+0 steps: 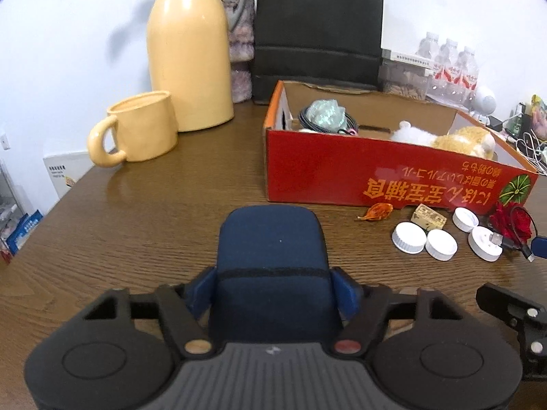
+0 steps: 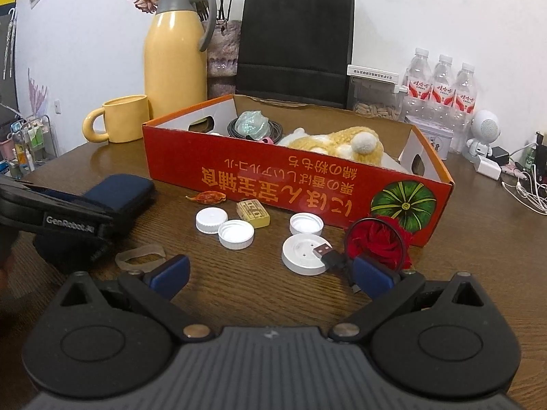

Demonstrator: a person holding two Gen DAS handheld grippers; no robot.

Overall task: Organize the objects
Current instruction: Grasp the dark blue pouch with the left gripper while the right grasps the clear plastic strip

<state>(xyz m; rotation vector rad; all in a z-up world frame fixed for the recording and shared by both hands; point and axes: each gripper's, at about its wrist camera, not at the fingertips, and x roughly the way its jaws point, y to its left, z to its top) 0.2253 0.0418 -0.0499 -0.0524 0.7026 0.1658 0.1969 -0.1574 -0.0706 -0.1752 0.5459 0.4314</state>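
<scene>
Both left claw [image 1: 273, 292] pads against navy pouch [image 1: 271, 239]

Blk gripper [image 2: 271, 275], blue pads [image 2: 171, 271], "GenRobot.AI" mark

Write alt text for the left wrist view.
The left gripper has its blue fingers closed on a navy pouch on a wooden table. Beyond stand a red cardboard box, white caps, a yellow mug and a yellow jug.
</scene>
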